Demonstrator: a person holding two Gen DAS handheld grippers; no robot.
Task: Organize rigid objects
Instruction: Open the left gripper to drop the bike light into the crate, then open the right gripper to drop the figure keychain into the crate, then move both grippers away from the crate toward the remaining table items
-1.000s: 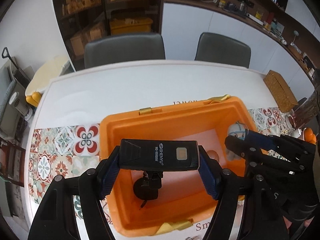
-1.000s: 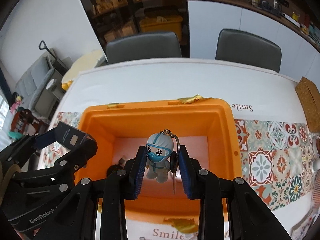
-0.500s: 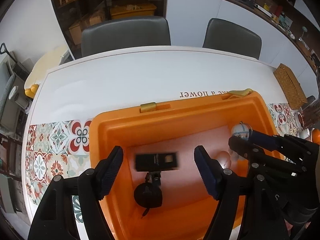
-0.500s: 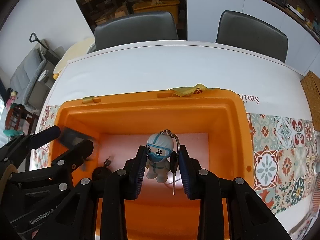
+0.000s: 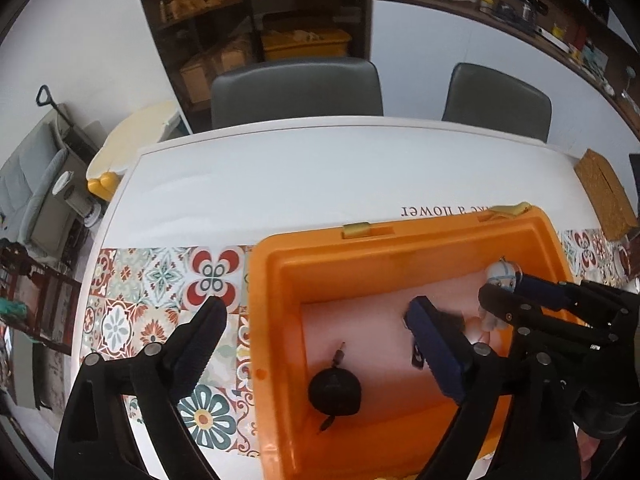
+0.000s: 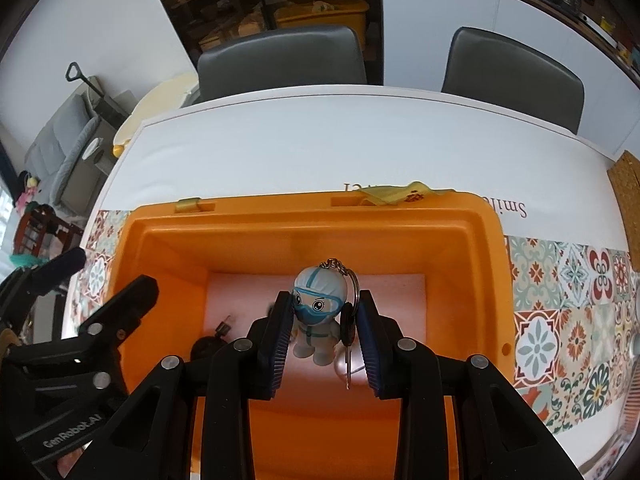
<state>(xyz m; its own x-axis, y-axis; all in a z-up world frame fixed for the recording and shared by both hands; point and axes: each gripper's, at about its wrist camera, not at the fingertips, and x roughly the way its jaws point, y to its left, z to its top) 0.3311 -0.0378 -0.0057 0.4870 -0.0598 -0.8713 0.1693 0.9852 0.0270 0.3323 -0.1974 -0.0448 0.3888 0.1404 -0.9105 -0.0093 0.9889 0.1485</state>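
Left gripper (image 5: 316, 344): jaws have just been opening wide, nothing between them; its black light has gone.
Right gripper (image 6: 322, 340): clamps figurine keychain (image 6: 320, 312) over orange bin (image 6: 312, 224).
Meaning: one item dropped, keychain next.

Orange bin (image 6: 486, 248) under the fingers looks like smooth glossy plastic; figurine keychain (image 6: 320, 312) shiny vinyl, metal ring.

A white worktop (image 5: 280, 176) carries a strip of patterned tiles (image 5: 160, 280) across its near part and upside-down printed lettering (image 5: 434, 211) farther back. A brown cork-textured box (image 5: 606, 196) lies at its right edge. Two grey chairs (image 6: 280, 60) (image 6: 514, 76) stand along the far side. Behind them a dark shelf unit (image 5: 260, 12) holds cardboard boxes and a yellow bin (image 5: 306, 42). A grey sofa (image 6: 64, 148) sits at left.
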